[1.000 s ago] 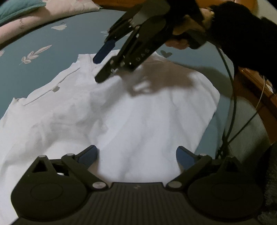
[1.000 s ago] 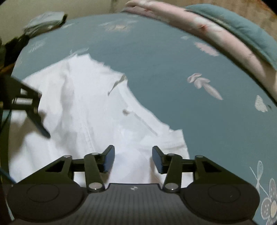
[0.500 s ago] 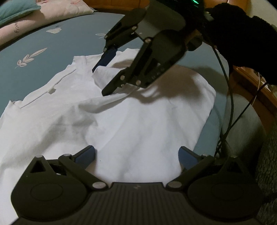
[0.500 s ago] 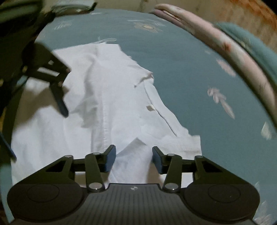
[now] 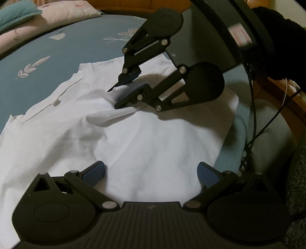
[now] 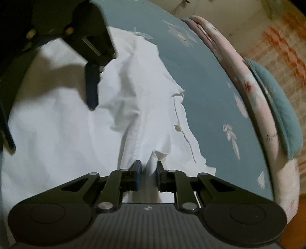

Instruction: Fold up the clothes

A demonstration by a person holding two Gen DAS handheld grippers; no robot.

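A white shirt lies spread and wrinkled on the blue flowered bedsheet. In the left wrist view my left gripper hovers open and wide over the shirt's near part, with nothing between its fingers. Beyond it, my right gripper is shut on a raised fold of the shirt. The right wrist view shows that fold pinched between the blue pads, near the collar seam. My left gripper hangs open above the shirt's left side there.
Pink and teal pillows line the far side of the bed. A wooden bed frame and black cables run along the right. A dark fuzzy sleeve holds the right gripper.
The right gripper dropped onto the shirt, closed on a fold near the collar and dragged it inward, bunching the cloth. The left gripper stayed open, nearly still.
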